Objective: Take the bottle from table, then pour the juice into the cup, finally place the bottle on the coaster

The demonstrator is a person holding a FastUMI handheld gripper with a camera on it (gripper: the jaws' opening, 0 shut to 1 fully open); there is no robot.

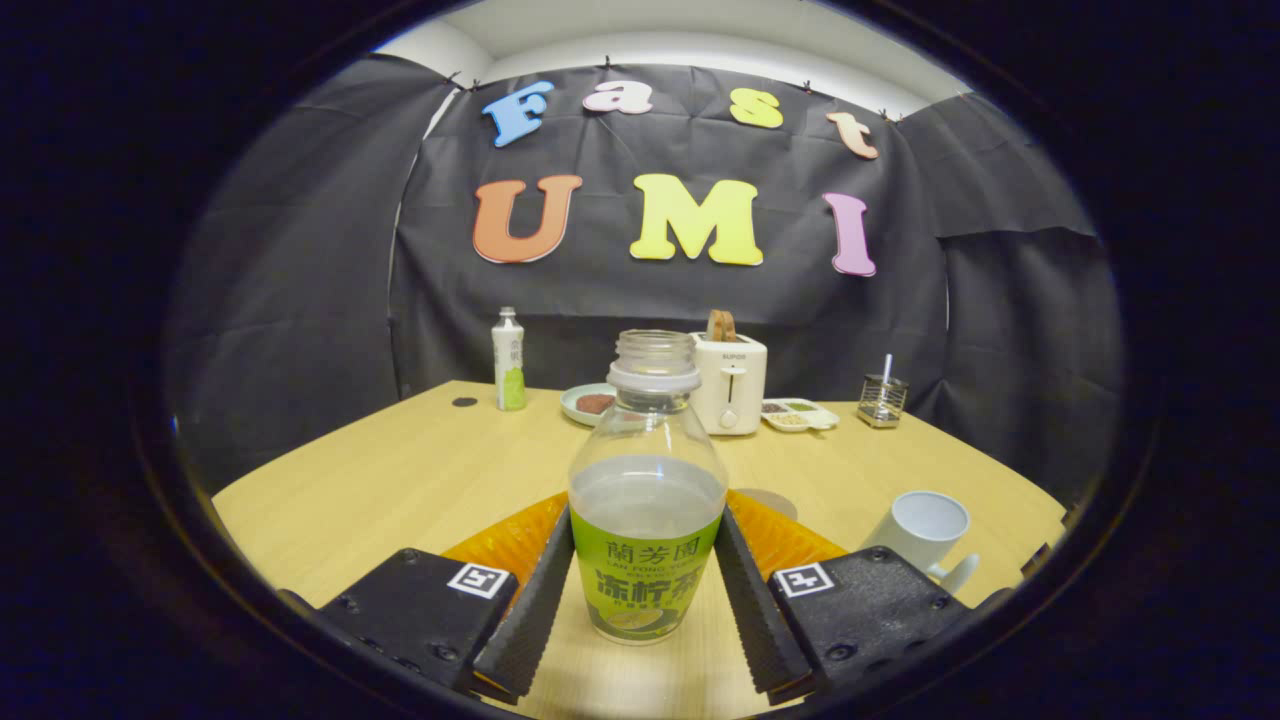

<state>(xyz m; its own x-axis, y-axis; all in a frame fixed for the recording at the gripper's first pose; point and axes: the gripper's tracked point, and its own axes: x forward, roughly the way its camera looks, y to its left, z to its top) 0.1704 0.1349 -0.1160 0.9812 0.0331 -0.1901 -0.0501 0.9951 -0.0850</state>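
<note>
A clear bottle (647,520) with a green label and no cap stands upright between my fingers, about half full of pale liquid. My gripper (645,525) is shut on it, with the ribbed black pads (535,600) pressing the label from both sides. An orange ribbed coaster (510,540) lies on the table under and just behind the fingers. Whether the bottle's base rests on the table or hangs just above it, I cannot tell. A white cup (925,530) stands upright to the right, just beyond the right finger.
Along the far side of the wooden table (400,480) stand a second white-and-green bottle (509,360), a plate with food (590,403), a white toaster (730,385) with bread in it, a divided snack tray (800,413) and a metal holder (882,400).
</note>
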